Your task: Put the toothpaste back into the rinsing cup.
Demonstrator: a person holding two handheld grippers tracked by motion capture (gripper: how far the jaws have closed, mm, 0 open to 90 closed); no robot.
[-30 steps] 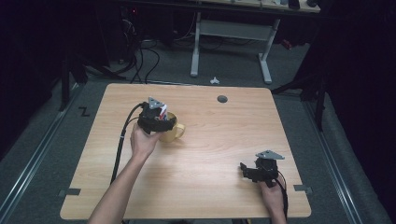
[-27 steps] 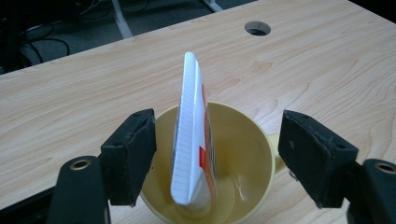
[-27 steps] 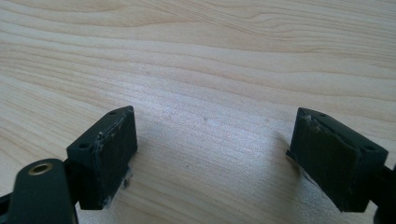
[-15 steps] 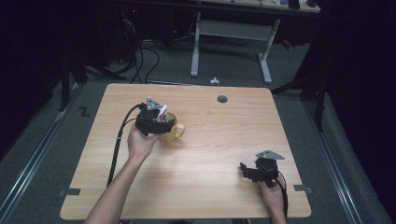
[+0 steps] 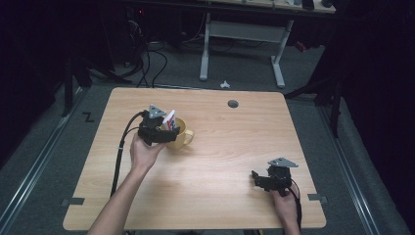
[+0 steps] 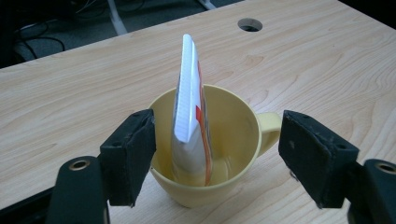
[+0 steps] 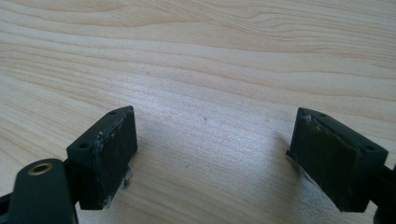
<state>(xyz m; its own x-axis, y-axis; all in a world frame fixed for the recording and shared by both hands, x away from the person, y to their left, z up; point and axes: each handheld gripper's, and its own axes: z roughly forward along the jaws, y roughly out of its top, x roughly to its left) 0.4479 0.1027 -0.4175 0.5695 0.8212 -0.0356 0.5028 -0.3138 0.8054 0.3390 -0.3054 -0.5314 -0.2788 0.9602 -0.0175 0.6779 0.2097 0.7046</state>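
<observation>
Wooden table (image 5: pixel 215 161) carries a yellow mug (image 6: pixel 205 144) with a white tube (image 6: pixel 189 112) already standing inside; left gripper (image 6: pixel 215 154), released, straddles the mug, while right gripper (image 7: pixel 224 154) rests spread and empty, well apart from it.

A light wooden bench (image 5: pixel 210 161) is seen from above, with a round hole (image 5: pixel 233 104) near its far edge. On the left half a yellow mug (image 5: pixel 180 134) is set upright, its handle turned to the right, and a white packet with red and blue print (image 5: pixel 169 120) is stood in it, tilted. The left claw (image 5: pixel 159 131) is held by a hand (image 5: pixel 143 152) just beside the mug's near-left side, a black cable (image 5: pixel 120 152) trailing from it along the forearm. The right claw (image 5: pixel 259 179) is held low near the bench's near right corner, well apart from the mug. Grey floor, cables and white legs of another table (image 5: pixel 277 63) are seen beyond.
</observation>
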